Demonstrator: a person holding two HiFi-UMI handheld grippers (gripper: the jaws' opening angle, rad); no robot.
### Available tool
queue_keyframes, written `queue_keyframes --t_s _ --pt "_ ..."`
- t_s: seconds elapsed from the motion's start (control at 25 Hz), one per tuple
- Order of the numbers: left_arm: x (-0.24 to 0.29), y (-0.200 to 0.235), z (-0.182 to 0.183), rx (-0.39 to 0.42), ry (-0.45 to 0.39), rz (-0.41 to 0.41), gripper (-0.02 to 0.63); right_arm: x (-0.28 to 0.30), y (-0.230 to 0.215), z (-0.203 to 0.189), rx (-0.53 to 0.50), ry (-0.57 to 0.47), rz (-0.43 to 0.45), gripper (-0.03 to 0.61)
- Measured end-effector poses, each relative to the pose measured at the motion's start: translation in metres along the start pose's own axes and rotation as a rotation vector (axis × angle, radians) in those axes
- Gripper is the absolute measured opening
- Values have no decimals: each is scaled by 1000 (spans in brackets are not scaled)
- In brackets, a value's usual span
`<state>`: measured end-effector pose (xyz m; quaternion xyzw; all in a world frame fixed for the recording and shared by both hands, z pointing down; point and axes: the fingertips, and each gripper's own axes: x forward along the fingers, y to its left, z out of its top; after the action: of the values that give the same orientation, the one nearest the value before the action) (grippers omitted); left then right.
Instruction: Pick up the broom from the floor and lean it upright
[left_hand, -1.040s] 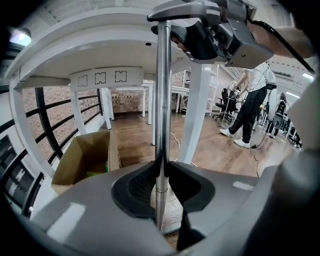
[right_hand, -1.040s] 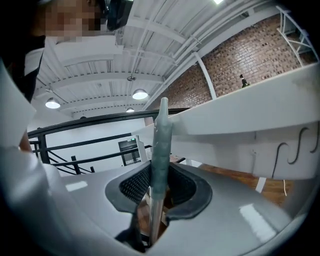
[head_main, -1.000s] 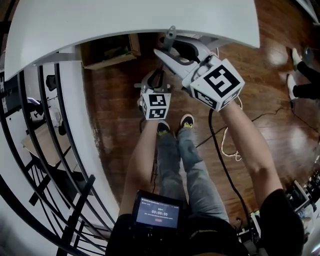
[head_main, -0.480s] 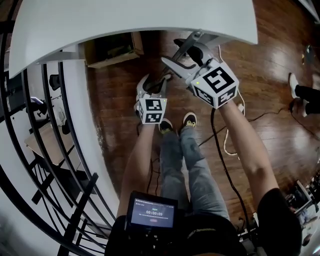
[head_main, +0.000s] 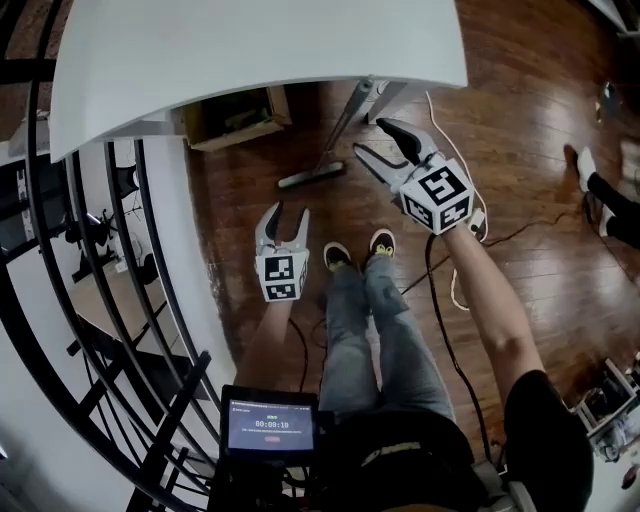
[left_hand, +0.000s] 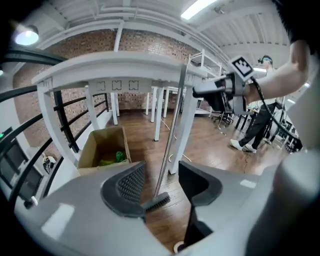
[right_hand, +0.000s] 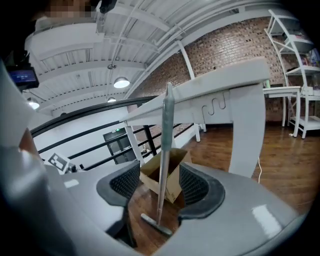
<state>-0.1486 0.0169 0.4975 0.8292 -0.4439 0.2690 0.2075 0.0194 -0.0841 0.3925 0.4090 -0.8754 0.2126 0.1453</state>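
Now at release: broom (head_main: 340, 135) propped upright against white table (head_main: 250, 40) edge, head on floor (head_main: 520, 150) below. Left gripper (head_main: 283, 210) and right gripper (head_main: 372, 137) just sprung open, empty, short of table. Next, probably: back away without nudging handle.

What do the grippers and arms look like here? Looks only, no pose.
Left gripper and right gripper: light grey bodies, dark curved jaws with ribbed pads. Each carries a white cube with black square markers. A black cable trails from the right one. Forearms bare; black short sleeve.
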Motion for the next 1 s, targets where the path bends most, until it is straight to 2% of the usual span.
queue_keyframes --t_s 0.12,0.24,0.32,0.44,0.52,0.56,0.6,0.64,0.68,0.72,0.8,1.0 --pt "-67 -10 26 -45 -31 3 202 -37 19 0 -4 33 3 252" --pt "-103 -25 72 -15 -130 -15 170 -72 43 18 -38 -19 33 252" --pt "-81 -40 106 6 -216 -47 159 -76 35 26 -37 -92 69 252" --pt "17 -45 148 4 -318 -99 135 -37 -27 29 20 -244 121 249" --pt "74 -45 174 -8 -394 -85 117 -14 -67 31 44 -330 145 249" --pt "87 -47 184 -17 -422 -67 70 -11 -79 31 60 -355 153 241" --pt "92 -52 192 -32 -439 -57 18 -12 -86 30 79 -366 152 232" --pt "96 -58 200 -51 -447 -63 17 -15 -94 29 93 -369 133 199" --pt "102 -64 210 -70 -454 -85 17 -17 -104 28 97 -367 94 81" --pt "110 -68 218 -80 -464 -110 17 -16 -115 25 92 -361 48 6" --pt "122 -70 226 -73 -481 -127 17 -9 -126 13 79 -343 -9 3" --pt "125 -60 222 -56 -492 -79 17 5 -121 6 68 -346 9 3"
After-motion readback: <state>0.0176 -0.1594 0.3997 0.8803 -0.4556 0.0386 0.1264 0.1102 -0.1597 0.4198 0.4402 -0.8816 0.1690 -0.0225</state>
